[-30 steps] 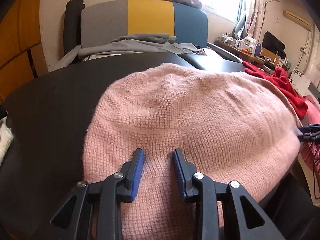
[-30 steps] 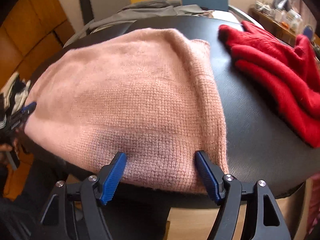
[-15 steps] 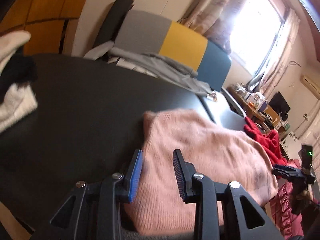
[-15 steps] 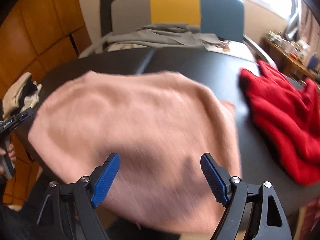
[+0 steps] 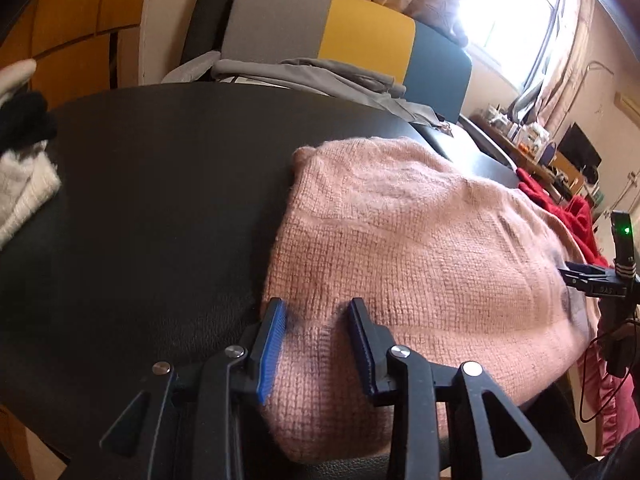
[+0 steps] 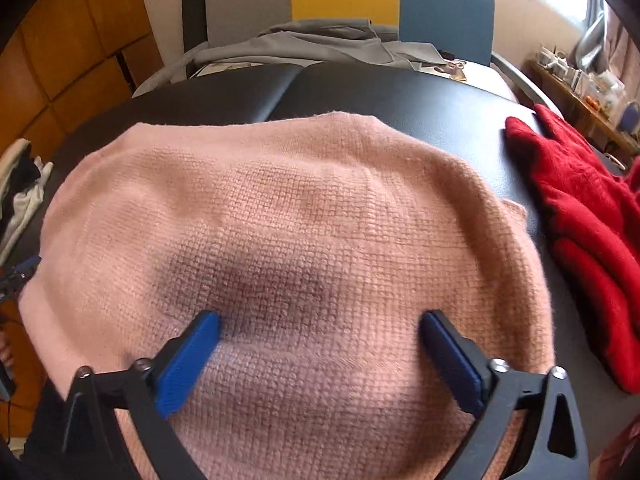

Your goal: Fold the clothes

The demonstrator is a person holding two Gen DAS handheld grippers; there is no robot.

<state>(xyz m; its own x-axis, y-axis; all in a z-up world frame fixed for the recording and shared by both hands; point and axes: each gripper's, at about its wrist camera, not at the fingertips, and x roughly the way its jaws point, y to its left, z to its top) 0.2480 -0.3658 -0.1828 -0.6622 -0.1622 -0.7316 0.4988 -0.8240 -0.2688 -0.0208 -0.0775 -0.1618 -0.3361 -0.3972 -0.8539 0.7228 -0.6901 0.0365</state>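
A pink knitted sweater (image 6: 312, 224) lies folded on the black padded table (image 6: 408, 96) and hangs over the near edge. It also shows in the left wrist view (image 5: 408, 248). My left gripper (image 5: 316, 316) is open, its blue pads just above the sweater's near left edge, with nothing between them. My right gripper (image 6: 320, 328) is wide open and hovers over the sweater's near middle. The right gripper also shows at the right rim of the left wrist view (image 5: 576, 276).
A red garment (image 6: 580, 208) lies on the table to the right. White and black clothes (image 5: 20, 168) sit at the left edge. A grey, yellow and blue chair (image 5: 340, 44) with grey clothing (image 5: 320, 72) stands behind the table.
The left gripper swung out to the left, then came back over the sweater's left edge. The right gripper moved forward from the near edge over the sweater. Both stayed open.
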